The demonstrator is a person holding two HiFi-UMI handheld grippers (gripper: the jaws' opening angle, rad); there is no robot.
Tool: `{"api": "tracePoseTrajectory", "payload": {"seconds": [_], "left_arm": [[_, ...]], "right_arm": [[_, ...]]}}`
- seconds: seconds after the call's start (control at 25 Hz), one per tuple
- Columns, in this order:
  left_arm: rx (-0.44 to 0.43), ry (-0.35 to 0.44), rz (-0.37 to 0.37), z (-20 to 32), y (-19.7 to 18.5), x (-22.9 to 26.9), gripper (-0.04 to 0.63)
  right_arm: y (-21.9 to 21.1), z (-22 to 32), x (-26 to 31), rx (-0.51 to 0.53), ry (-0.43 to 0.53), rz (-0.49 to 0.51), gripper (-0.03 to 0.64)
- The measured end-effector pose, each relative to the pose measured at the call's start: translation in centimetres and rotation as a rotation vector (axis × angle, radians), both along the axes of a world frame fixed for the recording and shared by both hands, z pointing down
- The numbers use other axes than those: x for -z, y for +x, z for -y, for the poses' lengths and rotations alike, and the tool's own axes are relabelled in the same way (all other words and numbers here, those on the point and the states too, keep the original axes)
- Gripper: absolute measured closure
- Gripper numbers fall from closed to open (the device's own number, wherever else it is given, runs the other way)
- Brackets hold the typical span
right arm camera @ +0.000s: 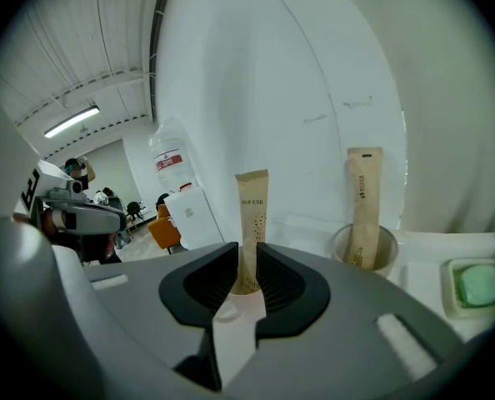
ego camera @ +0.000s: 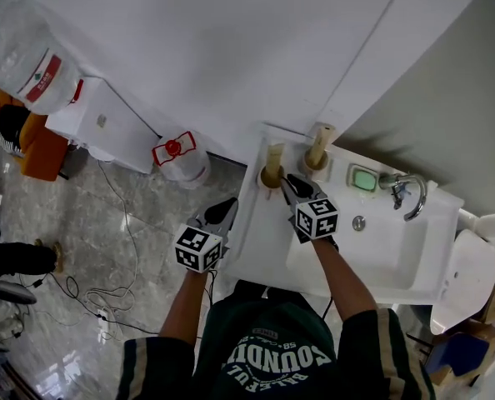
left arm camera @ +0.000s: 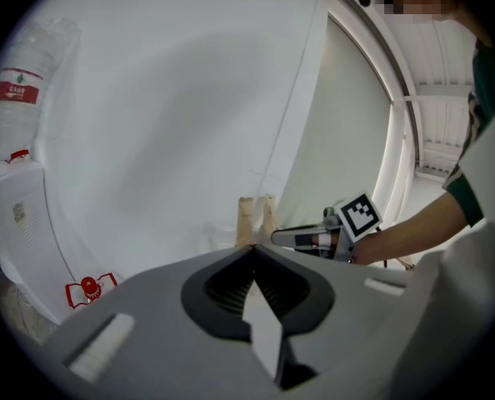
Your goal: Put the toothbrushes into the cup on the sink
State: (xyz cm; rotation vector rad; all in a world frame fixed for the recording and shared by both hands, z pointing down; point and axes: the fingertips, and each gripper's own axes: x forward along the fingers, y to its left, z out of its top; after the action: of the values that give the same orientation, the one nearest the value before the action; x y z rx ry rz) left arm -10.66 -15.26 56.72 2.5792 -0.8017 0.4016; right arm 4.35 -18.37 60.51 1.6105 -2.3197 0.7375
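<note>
1. Head view: two paper-wrapped toothbrushes (ego camera: 274, 155) stood upright, one per cup (ego camera: 316, 163), on the sink (ego camera: 256, 240). The left gripper (ego camera: 224, 211) hung beside its edge.
2. Left gripper view: fingers (left arm camera: 231, 282) together, empty.
3. Right gripper view: right gripper (right arm camera: 247, 255) narrowly parted about the nearer toothbrush (right arm camera: 252, 211), not pressing. Likely light, stiff, with a slick wrapper; best gripped mid-length.

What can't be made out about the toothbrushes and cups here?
- Toothbrushes: inside paper wrappers, every view.
- Left cup: mostly behind the right gripper, right gripper view.
- Left cup and right cup: behind the left gripper, left gripper view.
- Wrapper print: too small, head view.
</note>
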Motion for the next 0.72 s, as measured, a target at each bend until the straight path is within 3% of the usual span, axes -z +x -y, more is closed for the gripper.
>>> {"api": "tracePoseTrajectory", "payload": {"seconds": [0.32, 0.52, 0.72], "left_arm": [[-0.029, 0.033, 0.007, -1.5, 3.2, 1.1, 0.546], [-0.021, 0.058, 0.005, -3.5, 5.4, 2.0, 0.546], [-0.036, 0.083, 0.000, -6.3, 8.5, 3.2, 0.546]], "right_arm": [[3.4, -3.5, 2.8, -0.067, 0.035, -0.017, 0.561], [6.9, -6.3, 5.4, -0.109, 0.085, -0.039, 0.615], [10.7, -10.1, 7.9, -0.156, 0.139, -0.066, 0.614]]}}
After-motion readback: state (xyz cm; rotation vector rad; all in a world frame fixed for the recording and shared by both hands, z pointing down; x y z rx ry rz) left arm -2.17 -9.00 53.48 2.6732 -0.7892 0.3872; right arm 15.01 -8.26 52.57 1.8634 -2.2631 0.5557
